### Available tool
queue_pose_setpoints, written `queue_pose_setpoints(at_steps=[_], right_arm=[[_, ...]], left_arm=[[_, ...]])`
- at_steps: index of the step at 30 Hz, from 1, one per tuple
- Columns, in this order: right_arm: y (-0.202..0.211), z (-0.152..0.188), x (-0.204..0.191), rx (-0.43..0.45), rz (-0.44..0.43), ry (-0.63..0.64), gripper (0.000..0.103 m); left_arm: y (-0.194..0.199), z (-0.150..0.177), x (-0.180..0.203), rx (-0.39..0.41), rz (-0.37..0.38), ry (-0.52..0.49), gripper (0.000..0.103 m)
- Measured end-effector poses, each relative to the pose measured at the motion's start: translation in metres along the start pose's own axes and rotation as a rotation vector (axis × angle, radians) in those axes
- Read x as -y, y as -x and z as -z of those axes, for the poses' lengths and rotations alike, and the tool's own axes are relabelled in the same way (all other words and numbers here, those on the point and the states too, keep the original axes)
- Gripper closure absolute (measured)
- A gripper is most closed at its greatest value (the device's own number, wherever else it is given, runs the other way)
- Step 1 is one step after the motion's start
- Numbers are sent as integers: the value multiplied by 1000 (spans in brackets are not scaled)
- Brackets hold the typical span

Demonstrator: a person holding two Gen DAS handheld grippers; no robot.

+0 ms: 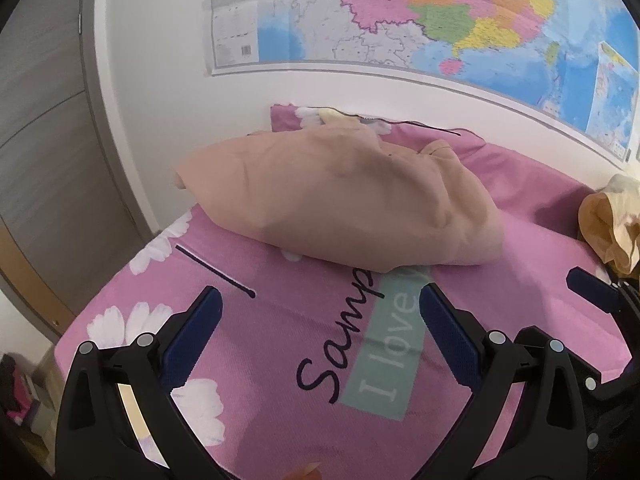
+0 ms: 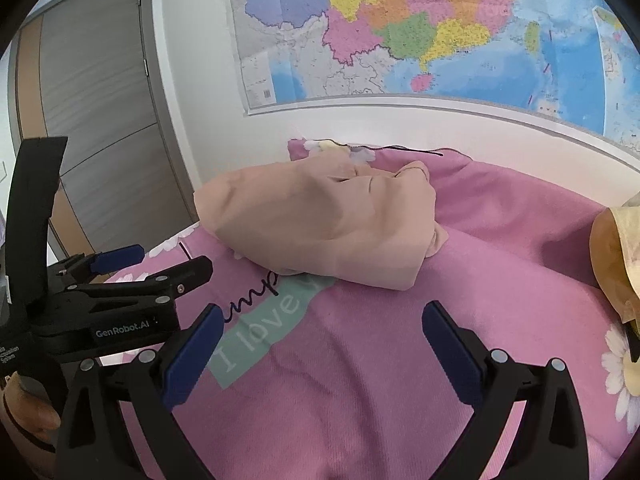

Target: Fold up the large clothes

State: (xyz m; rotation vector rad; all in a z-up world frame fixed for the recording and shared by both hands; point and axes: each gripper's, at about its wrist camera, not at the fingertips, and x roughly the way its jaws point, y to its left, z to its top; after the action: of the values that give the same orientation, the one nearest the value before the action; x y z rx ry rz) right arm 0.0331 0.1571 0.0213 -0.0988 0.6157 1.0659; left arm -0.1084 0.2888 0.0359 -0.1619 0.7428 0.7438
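Peach garment [image 1: 340, 196] sits folded in a bundle near the bed's [image 1: 540, 248] far edge. Left hand-held gripper [image 1: 320, 312] and right hand-held gripper [image 2: 322, 332] both released, empty. Crumpled yellow cloth [image 2: 616, 256] at the right edge probably still needs folding.

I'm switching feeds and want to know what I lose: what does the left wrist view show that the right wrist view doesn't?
Only the left wrist view: the left gripper head-on, open and empty, and white daisies printed at the bedspread's left edge.

Only the right wrist view: the right gripper head-on, open and empty, the left gripper's body from the side, and more of the door.

Both: the folded peach garment on the pink bedspread, the yellow cloth at right, and the wall map.
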Motion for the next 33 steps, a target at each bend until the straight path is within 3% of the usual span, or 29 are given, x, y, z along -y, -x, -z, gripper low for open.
queue_pose_setpoints(at_steps=[10,33], right_arm=[[11,8,-1,12,-3,-20,6],[24,12,-7,35,-2,-15,6]], left_arm=[[8,4,-1,-15,30,28,6],[28,8,-2,17,-5,20,6]])
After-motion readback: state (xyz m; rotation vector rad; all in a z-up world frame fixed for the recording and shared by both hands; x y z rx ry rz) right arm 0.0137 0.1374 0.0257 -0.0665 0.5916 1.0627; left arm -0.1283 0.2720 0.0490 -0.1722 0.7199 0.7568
